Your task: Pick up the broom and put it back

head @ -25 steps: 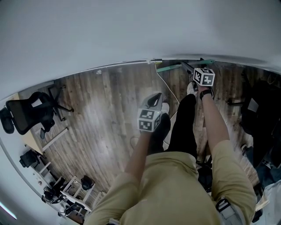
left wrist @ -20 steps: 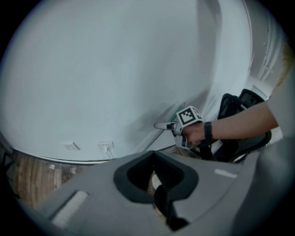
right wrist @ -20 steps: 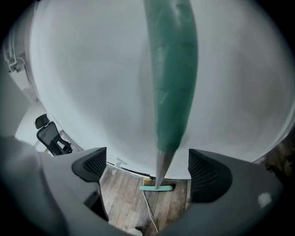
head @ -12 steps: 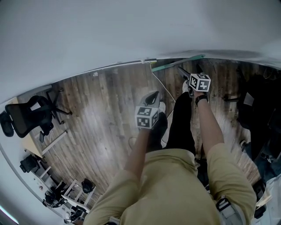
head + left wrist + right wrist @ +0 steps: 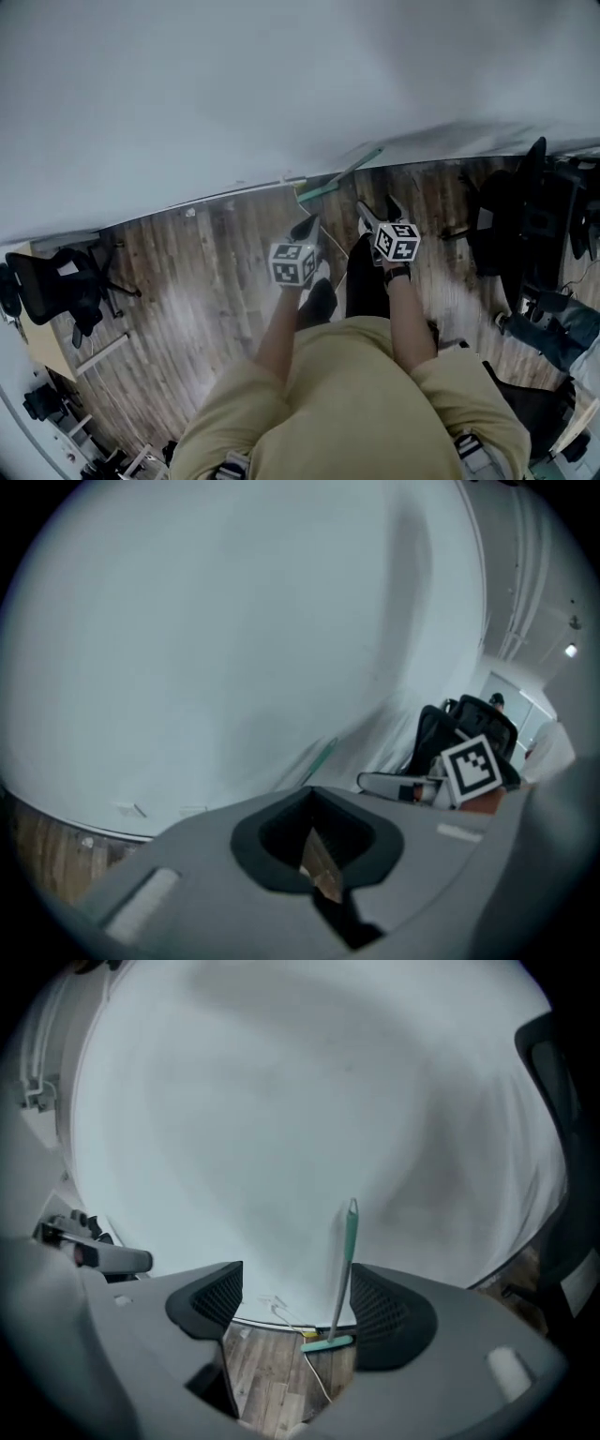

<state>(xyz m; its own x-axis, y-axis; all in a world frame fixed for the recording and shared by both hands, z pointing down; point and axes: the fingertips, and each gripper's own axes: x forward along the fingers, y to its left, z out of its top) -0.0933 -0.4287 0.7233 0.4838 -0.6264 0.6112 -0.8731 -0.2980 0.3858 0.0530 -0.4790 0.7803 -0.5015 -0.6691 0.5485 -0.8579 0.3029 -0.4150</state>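
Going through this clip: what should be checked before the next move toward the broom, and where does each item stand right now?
1. Broom in sight, leaning upright against the wall: ok.
2. Right gripper jaws apart with nothing gripped: ok.
3. Broom handle lined up between the right jaws in the right gripper view: ok, though nearer the right-hand jaw.
4. Broom close enough to close on: not ok; it stands well beyond the jaws.
5. Left gripper jaws together, holding nothing: ok.
6. White cable on the floor by the broom head, free of it: cannot tell.
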